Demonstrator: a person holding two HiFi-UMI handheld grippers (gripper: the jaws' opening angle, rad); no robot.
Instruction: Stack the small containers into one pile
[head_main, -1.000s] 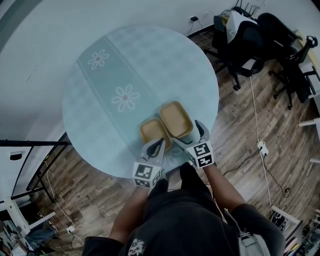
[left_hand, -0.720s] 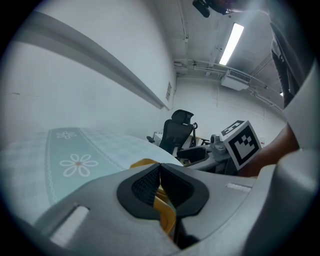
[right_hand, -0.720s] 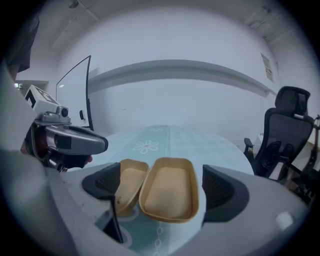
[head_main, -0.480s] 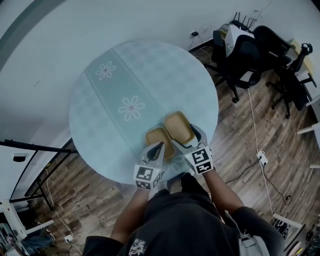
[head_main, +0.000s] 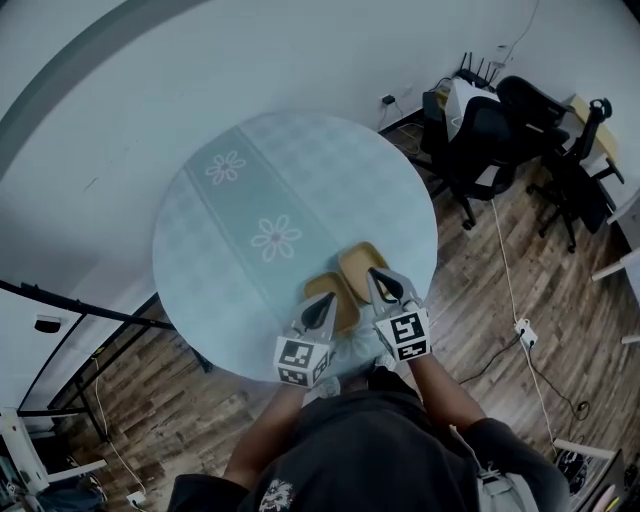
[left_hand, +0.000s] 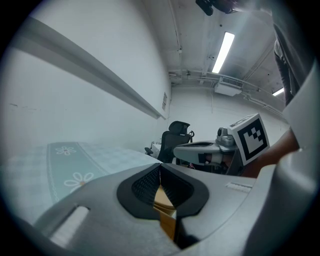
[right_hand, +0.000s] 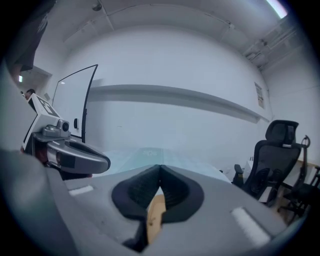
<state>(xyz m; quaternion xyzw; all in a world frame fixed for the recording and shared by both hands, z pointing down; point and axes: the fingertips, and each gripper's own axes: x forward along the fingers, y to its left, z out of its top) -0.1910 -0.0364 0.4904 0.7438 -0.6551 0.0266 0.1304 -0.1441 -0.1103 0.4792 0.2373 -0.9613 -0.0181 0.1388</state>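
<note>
Head view looked steeply down on a round, pale-blue tabletop (head_main: 250, 170), with two tan containers side by side near the person's edge. The left gripper (head_main: 322, 300) had its fingers clenched on the near rim of the left container (head_main: 345, 305). The right gripper (head_main: 380, 277) had just been closing its fingers, which pinched the near rim of the right container (head_main: 358, 262), its tan edge plainly between them. Gripping each by the rim probably left the hollows free for nesting one inside the other. Whether either container had left the surface was unclear. A daisy runner (head_main: 255, 210) crossed the tabletop. Office chairs (head_main: 480, 140) stood on the wooden floor (head_main: 500, 280) beside a white wall.
</note>
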